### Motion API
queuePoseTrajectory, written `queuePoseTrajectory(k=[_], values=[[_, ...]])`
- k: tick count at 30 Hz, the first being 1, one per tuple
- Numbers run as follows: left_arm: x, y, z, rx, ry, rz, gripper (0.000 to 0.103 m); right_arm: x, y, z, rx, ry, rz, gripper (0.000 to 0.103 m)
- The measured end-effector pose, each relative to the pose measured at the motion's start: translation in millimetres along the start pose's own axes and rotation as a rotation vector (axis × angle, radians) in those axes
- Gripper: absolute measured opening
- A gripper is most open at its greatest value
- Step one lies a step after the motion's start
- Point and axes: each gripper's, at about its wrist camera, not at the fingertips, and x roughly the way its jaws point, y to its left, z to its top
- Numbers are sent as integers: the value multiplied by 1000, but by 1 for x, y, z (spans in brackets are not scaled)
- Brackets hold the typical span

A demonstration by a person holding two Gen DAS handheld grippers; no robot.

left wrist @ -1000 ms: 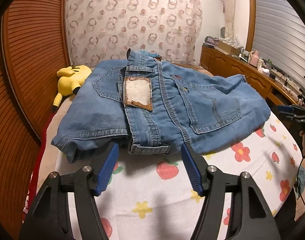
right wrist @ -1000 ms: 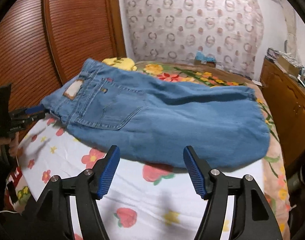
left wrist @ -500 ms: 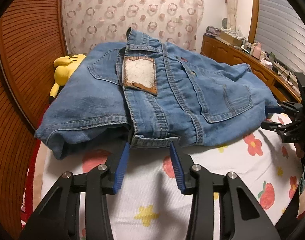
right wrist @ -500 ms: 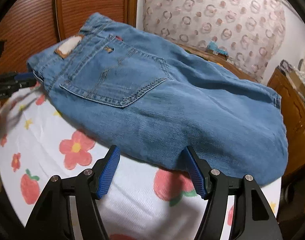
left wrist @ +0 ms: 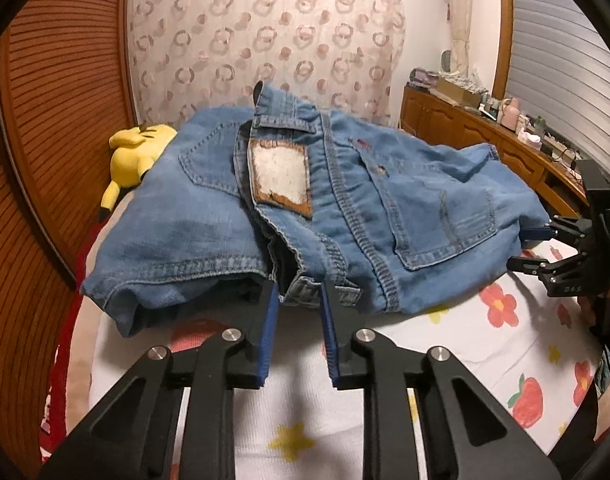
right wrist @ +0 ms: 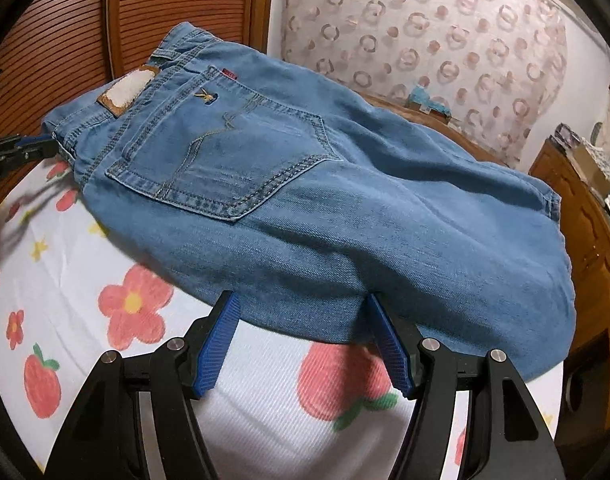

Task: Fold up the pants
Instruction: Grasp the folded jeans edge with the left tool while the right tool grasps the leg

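Blue jeans (left wrist: 345, 208) lie folded on a bed with a white flower-print sheet (left wrist: 465, 344); they also show in the right wrist view (right wrist: 345, 216). A white patch with a brown border (left wrist: 281, 178) marks the waistband. My left gripper (left wrist: 299, 300) has its blue pads close around the waistband edge, with a narrow gap between them. My right gripper (right wrist: 301, 312) is open, with its pads at the folded edge of the jeans. The right gripper also shows in the left wrist view (left wrist: 545, 248).
A yellow plush toy (left wrist: 135, 156) lies at the head of the bed by the brown slatted wall (left wrist: 57, 120). A wooden dresser (left wrist: 485, 140) with several small items runs along the right side. A patterned curtain (left wrist: 265, 40) hangs behind.
Both grippers have moved forward to the jeans. My left gripper's jaws have narrowed around the waistband edge. My right gripper's pads now reach the folded edge.
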Motion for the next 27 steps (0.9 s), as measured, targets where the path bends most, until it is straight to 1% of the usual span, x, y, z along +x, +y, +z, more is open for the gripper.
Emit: queuePoseTrajectory(k=[2,3,4,5,7,8,10,13,15,17,22,27], values=[[0,-3,2,12,-4,1,20,-1,0,0,0,2,3,68],[0,-4,3,17,-6,5,20,-1,0,0,0,2,3,65],[1,-5,4,23,-6,9,20,-2,-1,-1,0,4,-2,60],[2,-5,4,23,-5,10,20,-3,-2,-1,8,0,-2,57],[4,-4,6,17,-7,12,18,-4,-6,-1,28,-5,-11,39],[6,-3,7,13,-6,11,17,-4,-8,-1,36,-4,-16,35],[6,-4,8,16,-11,9,14,-2,-12,-1,39,-2,-29,12],[5,-10,12,39,-17,17,12,0,-12,1,36,-1,-4,6],[2,-16,14,65,-30,19,11,-1,-9,1,23,-10,-8,4],[-3,-18,17,68,-42,23,11,-5,-8,1,22,-29,-13,4],[-23,-20,31,75,-98,34,10,-24,-9,9,39,-84,-9,3],[-47,-23,44,70,-145,41,10,-50,-5,18,15,-135,-42,3]])
